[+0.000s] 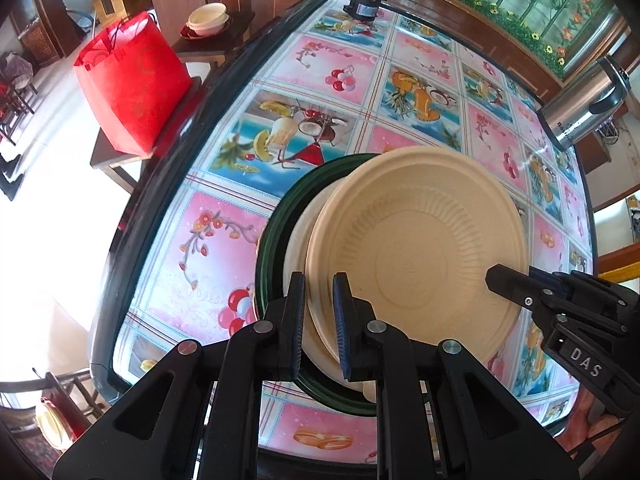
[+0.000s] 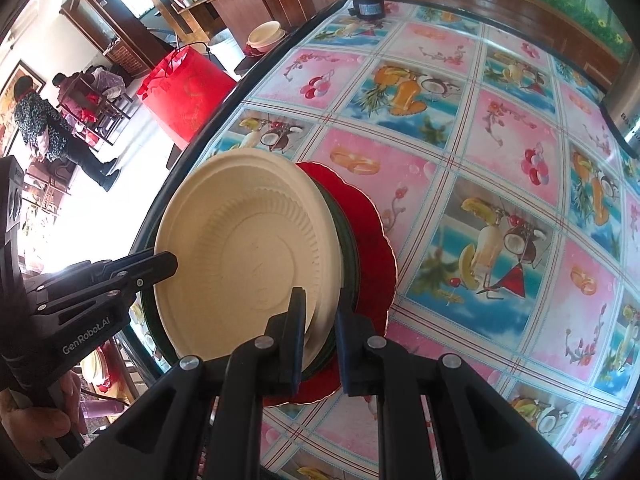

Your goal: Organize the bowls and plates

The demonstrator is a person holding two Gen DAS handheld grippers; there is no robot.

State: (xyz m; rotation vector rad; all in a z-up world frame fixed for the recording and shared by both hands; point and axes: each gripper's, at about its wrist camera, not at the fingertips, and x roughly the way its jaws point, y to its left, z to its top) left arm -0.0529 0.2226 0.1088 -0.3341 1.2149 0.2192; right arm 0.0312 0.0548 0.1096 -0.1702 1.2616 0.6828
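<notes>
A stack of dishes is held over the table: a cream plate (image 1: 420, 248) on top, a dark green plate (image 1: 276, 236) under it, and a red scalloped plate (image 2: 372, 236) at the bottom. My left gripper (image 1: 318, 320) is shut on the near rim of the cream plates. My right gripper (image 2: 318, 332) is shut on the stack's rim from the other side, over the cream plate (image 2: 248, 256) and the green plate (image 2: 346, 240). The right gripper also shows in the left wrist view (image 1: 516, 284), the left gripper in the right wrist view (image 2: 160, 266).
The table (image 1: 224, 248) has a glossy fruit-pattern cloth. A small black motor (image 1: 362, 6) stands at its far edge and a steel kettle (image 1: 580, 108) at the right. A red bag (image 1: 132, 84) and stacked bowls (image 1: 208, 20) sit on stools to the left. People are seated (image 2: 44, 128) far left.
</notes>
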